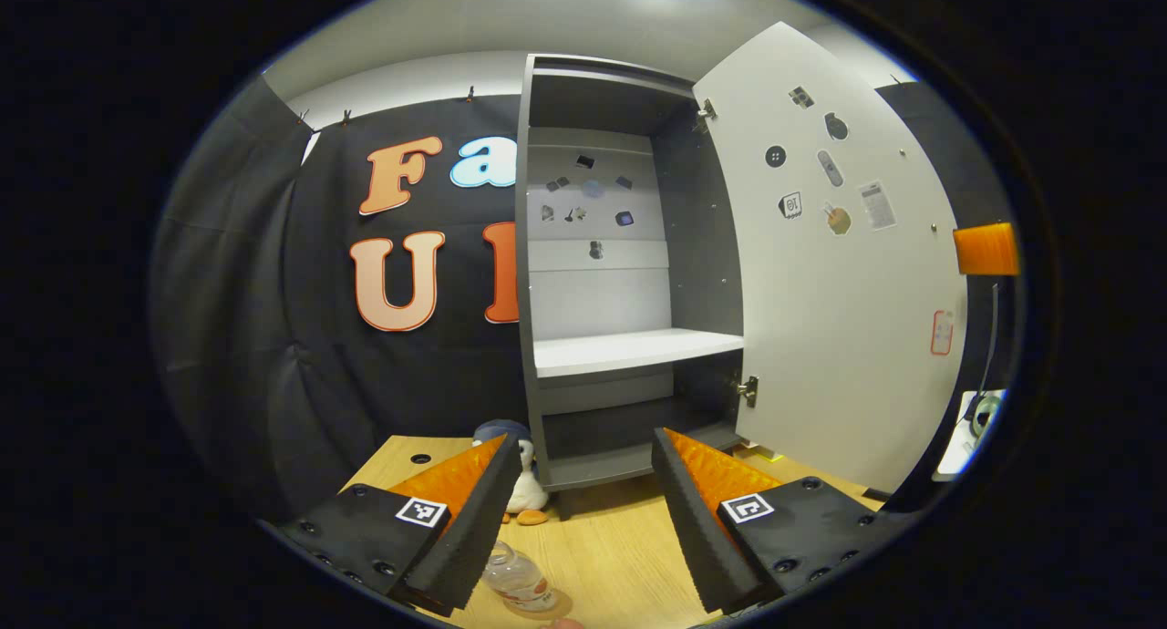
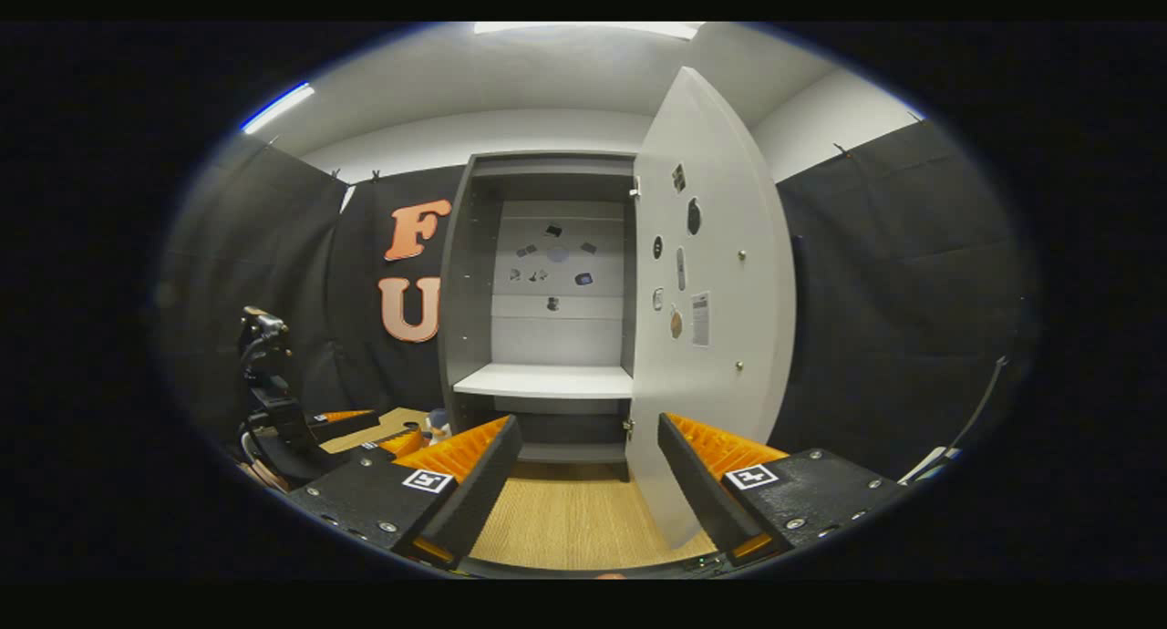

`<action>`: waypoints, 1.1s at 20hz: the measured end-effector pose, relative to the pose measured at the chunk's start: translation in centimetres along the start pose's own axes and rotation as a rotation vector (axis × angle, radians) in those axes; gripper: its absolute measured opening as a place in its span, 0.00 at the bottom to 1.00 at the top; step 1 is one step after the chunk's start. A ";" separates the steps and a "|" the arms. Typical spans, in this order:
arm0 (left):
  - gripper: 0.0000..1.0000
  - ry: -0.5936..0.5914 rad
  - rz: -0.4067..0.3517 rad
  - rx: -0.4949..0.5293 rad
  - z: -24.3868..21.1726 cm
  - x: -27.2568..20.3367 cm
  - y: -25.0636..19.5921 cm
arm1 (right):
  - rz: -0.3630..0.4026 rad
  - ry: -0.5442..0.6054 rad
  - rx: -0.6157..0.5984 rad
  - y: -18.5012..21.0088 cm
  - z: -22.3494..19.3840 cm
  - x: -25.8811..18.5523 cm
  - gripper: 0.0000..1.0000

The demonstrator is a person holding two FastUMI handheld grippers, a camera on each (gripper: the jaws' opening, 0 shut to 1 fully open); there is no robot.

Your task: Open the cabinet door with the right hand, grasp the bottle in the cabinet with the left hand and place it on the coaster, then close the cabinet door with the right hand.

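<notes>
Cabinet door [image 2: 720, 337] stands wide open; the bottle [image 1: 518, 579] already lies on the desk [image 1: 611, 556], out of the cabinet [image 1: 611, 273].

The door is a broad, stiff, light panel, probably best pushed near its free edge. The bottle, clear plastic, looks light and slippery; whether a coaster sits beneath it, I cannot tell. Left tool [image 1: 579, 510] and right tool [image 2: 588, 483] are both spread, holding nothing.

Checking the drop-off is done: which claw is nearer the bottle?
Left. The left claw hangs open just above the bottle, which stands on the table by its left finger. The right claw is open, facing the cabinet door.
</notes>
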State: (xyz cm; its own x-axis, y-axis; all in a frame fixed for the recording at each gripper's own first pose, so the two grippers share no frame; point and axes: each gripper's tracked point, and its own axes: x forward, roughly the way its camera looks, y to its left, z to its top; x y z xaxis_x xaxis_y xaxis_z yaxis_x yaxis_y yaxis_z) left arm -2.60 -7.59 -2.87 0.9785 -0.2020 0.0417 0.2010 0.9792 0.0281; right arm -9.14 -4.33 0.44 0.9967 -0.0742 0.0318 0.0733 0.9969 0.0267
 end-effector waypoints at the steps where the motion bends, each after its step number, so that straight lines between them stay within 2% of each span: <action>1: 0.94 0.000 0.003 -0.005 0.7 -0.3 -0.5 | -0.011 -0.004 -0.003 -0.9 0.3 -0.2 0.93; 5: 0.94 -0.015 0.022 -0.023 3.0 -1.1 -1.5 | -0.100 -0.016 -0.034 -5.7 1.1 -0.9 0.93; 6: 0.94 -0.013 0.031 -0.028 3.3 -1.1 -1.5 | -0.129 -0.016 -0.041 -7.1 1.3 -1.1 0.88; 7: 0.94 -0.012 0.036 -0.033 3.6 -1.1 -1.5 | -0.156 -0.017 -0.048 -8.7 1.7 -1.3 0.93; 11: 0.94 -0.025 0.068 -0.050 5.1 -1.6 -1.4 | -0.280 -0.036 -0.103 -14.9 2.9 -1.8 0.92; 12: 0.94 -0.028 0.074 -0.051 5.4 -1.8 -1.2 | -0.287 -0.037 -0.111 -15.9 3.1 -1.5 0.88; 13: 0.94 -0.028 0.085 -0.051 5.5 -2.0 -1.1 | -0.285 -0.039 -0.111 -16.4 3.4 -1.2 0.93; 19: 0.94 -0.018 0.136 -0.067 5.8 -3.4 0.0 | -0.192 -0.030 -0.070 -16.3 3.7 1.1 0.92; 22: 0.94 -0.020 0.151 -0.074 5.9 -3.8 1.3 | -0.149 -0.018 -0.009 -14.5 3.7 1.3 0.89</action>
State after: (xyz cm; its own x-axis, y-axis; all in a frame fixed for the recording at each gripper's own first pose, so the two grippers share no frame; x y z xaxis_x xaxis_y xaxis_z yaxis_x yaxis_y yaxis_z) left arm -6.33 -5.70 2.91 0.9969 -0.0523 0.0594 0.0555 0.9970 -0.0540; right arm -9.00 -18.93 3.83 0.9740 -0.2217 0.0465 0.2208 0.9750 0.0239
